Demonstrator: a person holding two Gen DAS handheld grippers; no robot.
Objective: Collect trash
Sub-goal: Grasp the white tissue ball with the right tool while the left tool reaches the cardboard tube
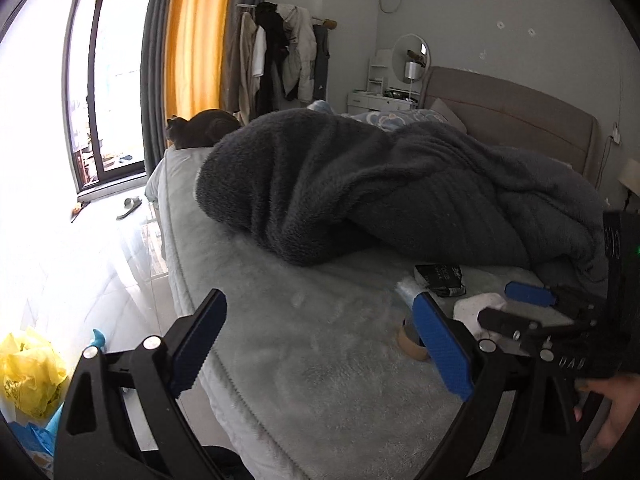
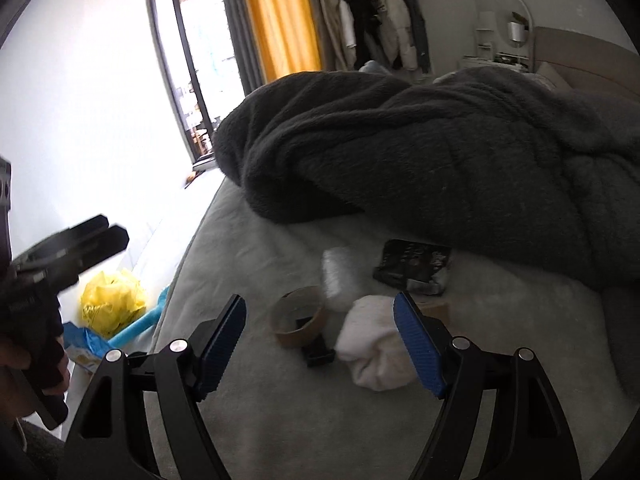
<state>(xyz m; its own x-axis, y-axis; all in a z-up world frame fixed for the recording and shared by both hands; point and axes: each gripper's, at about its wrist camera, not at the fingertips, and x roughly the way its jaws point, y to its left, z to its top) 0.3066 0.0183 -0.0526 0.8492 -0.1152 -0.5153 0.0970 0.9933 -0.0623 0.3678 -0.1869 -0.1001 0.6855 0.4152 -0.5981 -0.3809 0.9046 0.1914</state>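
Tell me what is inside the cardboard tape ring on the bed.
In the right wrist view, a small black object lies partly inside the cardboard tape ring, sticking out past its near edge. The rest of the inside shows only pale bed cover. What the black object is cannot be told.

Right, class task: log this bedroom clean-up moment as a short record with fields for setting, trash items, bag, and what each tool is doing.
setting: bed with a grey blanket heaped on it
trash items: cardboard tape roll, white crumpled wad, black wrapper, clear plastic
bag: yellow bag on the floor beside the bed
left tool: open, empty
right tool: open, above the tape roll and wad
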